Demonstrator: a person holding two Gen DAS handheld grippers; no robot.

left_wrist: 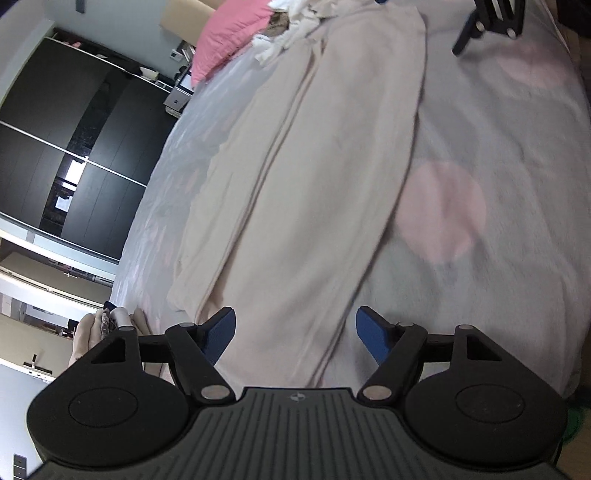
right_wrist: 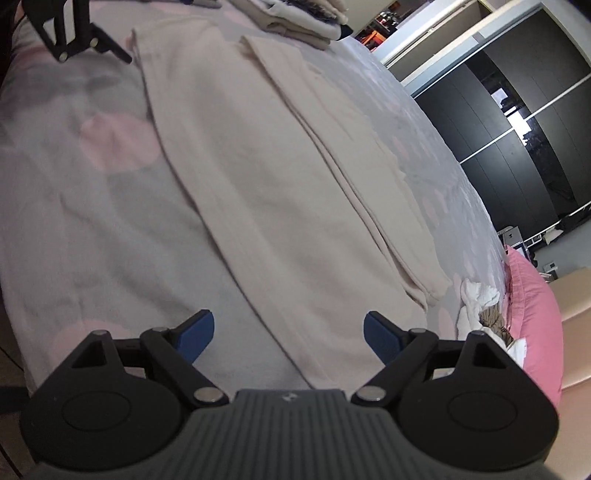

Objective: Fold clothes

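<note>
Left wrist view: the left gripper (left_wrist: 295, 332) hovers with its fingers apart and nothing between them, over the near end of a beige garment (left_wrist: 306, 192) that lies stretched lengthwise on the bed (left_wrist: 517, 184), already doubled along its length with stacked edges running toward 12 o'clock. In the right wrist view the right gripper (right_wrist: 288, 336) is likewise spread wide and empty above the opposite end. The main risk, as I judge it, is pinching only the top layer, or catching the dotted bed cover with it, so the layers slide apart and the lengthwise fold skews when the ends are brought together; the soft, limp cloth would sag and crease if lifted from one corner. Around it, a pink pillow (left_wrist: 229, 33) and crumpled white cloth (left_wrist: 288, 37) sit at 11 o'clock, close to the far end, and a stack of folded clothes (right_wrist: 299, 22) lies at 12 o'clock in the right view. Neither blocks the grasp.
</note>
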